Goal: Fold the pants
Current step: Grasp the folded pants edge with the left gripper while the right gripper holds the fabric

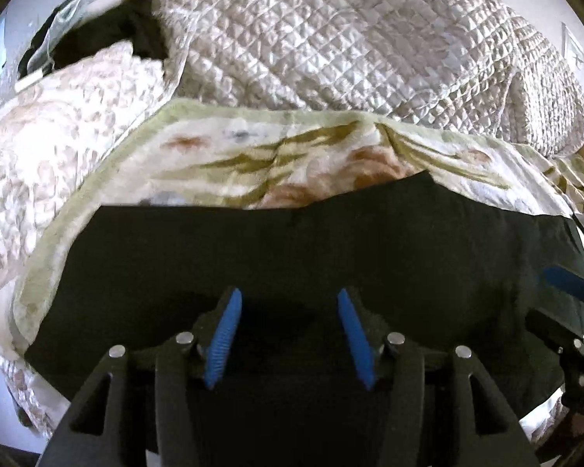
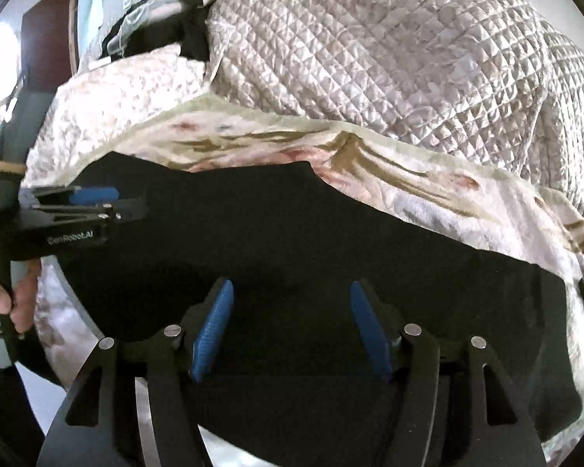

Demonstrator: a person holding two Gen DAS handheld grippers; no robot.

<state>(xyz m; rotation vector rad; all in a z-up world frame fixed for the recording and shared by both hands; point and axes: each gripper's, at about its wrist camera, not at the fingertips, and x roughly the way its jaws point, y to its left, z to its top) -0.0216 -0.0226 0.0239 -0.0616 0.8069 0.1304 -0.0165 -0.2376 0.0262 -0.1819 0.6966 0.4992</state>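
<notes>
Black pants [image 1: 292, 241] lie flat on a floral blanket [image 1: 253, 155], filling the lower half of both views. My left gripper [image 1: 289, 295] hovers open just over the dark cloth, its blue pads apart with nothing pinched between them. My right gripper [image 2: 291, 286] stands open the same way over the pants [image 2: 292, 225]. In the right wrist view the left gripper [image 2: 124, 202] comes in from the left edge over the pants' left part, held by a hand [image 2: 4, 299]. A blue pad [image 1: 564, 278] of the right gripper shows at the right edge of the left wrist view.
A bulky quilted cover [image 1: 350, 39] is heaped behind the floral blanket [image 2: 408, 179]. At the far left lie a patterned pale quilt [image 1: 58, 124] and dark items [image 1: 109, 35]. The bed's edge drops off at the lower left [image 2: 50, 397].
</notes>
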